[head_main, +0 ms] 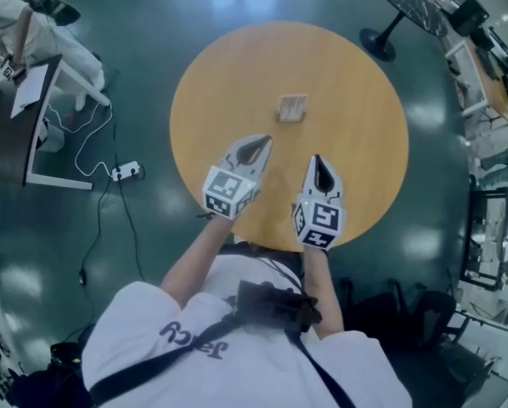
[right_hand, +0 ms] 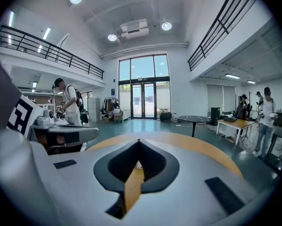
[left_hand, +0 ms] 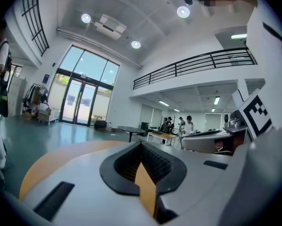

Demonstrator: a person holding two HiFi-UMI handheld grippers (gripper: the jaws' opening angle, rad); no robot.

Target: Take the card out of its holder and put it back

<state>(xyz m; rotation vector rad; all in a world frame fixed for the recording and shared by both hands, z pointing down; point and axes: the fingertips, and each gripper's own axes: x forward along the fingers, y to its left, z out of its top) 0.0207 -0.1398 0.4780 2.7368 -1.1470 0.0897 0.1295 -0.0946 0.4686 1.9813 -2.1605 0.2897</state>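
Card holder [head_main: 292,107], card seemingly in it, stands near the middle of the round table [head_main: 228,66]. Left gripper [head_main: 267,140] at its 7 o'clock, right gripper [head_main: 315,160] at 5 o'clock. Both closed, empty, apart from it.

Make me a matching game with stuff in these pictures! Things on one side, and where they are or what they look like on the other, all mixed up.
Things:
1 card holder
2 left gripper
3 power strip
4 table

Clues:
A round, wood-coloured
B lying on the floor
C jaws shut, empty
D standing on the table

Pairs: 1-D, 2-C, 3-B, 4-A
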